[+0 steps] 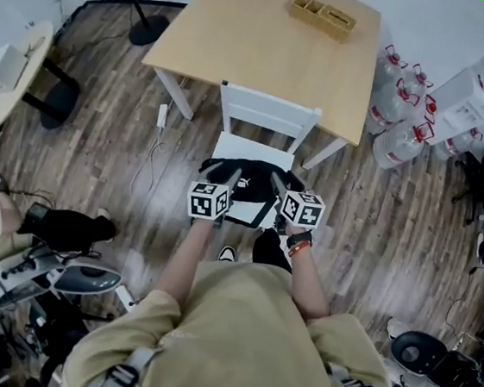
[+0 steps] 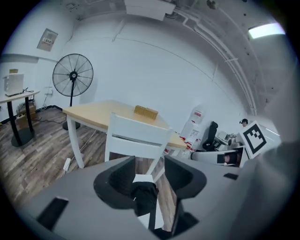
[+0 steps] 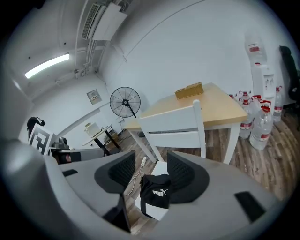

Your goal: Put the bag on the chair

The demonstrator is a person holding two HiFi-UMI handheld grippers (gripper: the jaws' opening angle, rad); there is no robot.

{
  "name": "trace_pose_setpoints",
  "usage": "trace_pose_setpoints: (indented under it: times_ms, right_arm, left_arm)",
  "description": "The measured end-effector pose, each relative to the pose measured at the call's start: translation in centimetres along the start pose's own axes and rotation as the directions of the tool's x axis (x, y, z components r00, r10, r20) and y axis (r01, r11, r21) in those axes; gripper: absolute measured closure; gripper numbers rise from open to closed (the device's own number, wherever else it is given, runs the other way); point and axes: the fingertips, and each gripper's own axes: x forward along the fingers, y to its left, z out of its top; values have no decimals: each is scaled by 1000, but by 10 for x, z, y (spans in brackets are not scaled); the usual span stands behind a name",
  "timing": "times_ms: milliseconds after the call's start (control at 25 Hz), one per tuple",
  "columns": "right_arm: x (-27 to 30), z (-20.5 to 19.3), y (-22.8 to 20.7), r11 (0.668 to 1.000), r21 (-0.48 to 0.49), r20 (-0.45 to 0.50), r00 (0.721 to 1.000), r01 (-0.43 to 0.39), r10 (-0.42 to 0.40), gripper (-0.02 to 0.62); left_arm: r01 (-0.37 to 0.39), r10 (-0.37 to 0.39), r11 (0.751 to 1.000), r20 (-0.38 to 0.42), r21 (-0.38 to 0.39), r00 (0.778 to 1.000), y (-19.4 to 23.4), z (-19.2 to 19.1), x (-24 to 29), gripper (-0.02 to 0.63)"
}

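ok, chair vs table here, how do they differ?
The chair is all white; the table has a light wood top on white legs. The chair is much the smaller, its backrest by the table's near edge. The table carries a wooden tray; over the chair's seat front the head view shows the black and white bag. Both stand upright on the wood floor and have white legs.

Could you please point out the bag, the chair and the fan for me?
bag [image 1: 251,188]: head view, on its black top.
chair [image 1: 267,111]: head view, on the backrest's top rail.
fan [image 2: 72,75]: left gripper view, on the hub of its round cage.
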Motion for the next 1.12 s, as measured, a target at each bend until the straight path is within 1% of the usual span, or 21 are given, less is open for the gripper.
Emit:
trace_pose_setpoints:
  times_ms: [160, 280, 360, 480, 680, 800, 920, 1120]
  right_arm:
    - [-13, 32, 0, 999, -53, 27, 1000, -4, 5, 398]
    - [-25, 42, 20, 996, -90, 58, 998, 1, 4, 422]
    - [-32, 48, 30, 995, -101, 82, 997, 3, 5, 437]
    - [-41, 69, 36, 993, -121, 122, 992, 5, 10, 458]
    - [-53, 106, 53, 981, -195, 200, 980, 13, 27, 485]
    - [-61, 125, 63, 974, -225, 246, 969, 23, 34, 504]
    - [-67, 140, 74, 971, -239, 286, 957, 17, 54, 522]
    - [-71, 150, 79, 967, -252, 309, 949, 17, 64, 538]
  left_arm:
    - [16, -18, 1000, 57, 27, 998, -20, 35, -1, 414]
    - [25, -31, 998, 110, 57, 993, -22, 53, -23, 432]
    - [21, -33, 997, 143, 80, 989, -24, 65, -34, 448]
    - [17, -38, 994, 187, 111, 982, -31, 87, -43, 481]
    - [12, -47, 990, 255, 139, 966, -41, 117, -57, 510]
    - [-13, -37, 986, 291, 168, 956, -43, 131, -64, 524]
    - [-38, -25, 982, 320, 187, 947, -40, 141, -72, 536]
    - [-51, -21, 980, 352, 195, 936, -41, 151, -79, 556]
